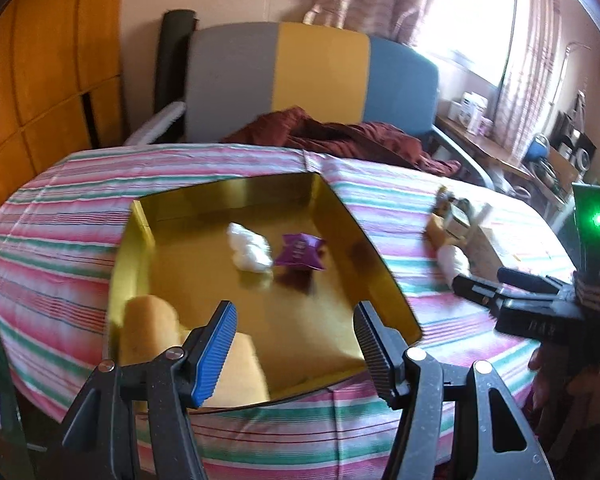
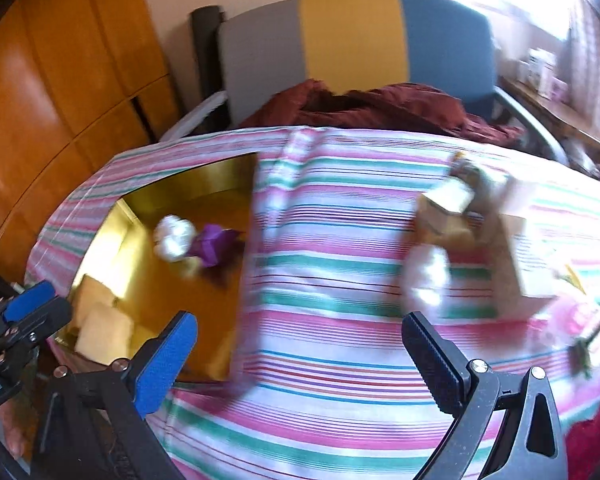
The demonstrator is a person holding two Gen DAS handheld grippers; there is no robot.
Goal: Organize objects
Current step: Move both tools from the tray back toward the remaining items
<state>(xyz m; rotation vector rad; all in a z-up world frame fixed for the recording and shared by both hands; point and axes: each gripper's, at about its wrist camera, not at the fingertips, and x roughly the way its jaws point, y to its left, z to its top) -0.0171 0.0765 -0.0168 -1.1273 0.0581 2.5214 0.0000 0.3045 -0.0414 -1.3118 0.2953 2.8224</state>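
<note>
Already the gold tray [image 1: 138, 236] at left holds a white wad [image 1: 250, 248] and purple packet [image 1: 300, 254]. Both left gripper [image 1: 296, 340] and right gripper [image 2: 300, 354] gape empty. Rightward, blurred boxes [image 2: 446, 216] crowd together; a hurried grab could topple them.

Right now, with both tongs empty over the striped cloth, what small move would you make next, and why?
Probably ease the right tongs forward and rightward to the white wrapped item beside the cardboard boxes. Its jaws stand open and empty, and the gold tray already holds a similar white bundle and purple packet.
</note>
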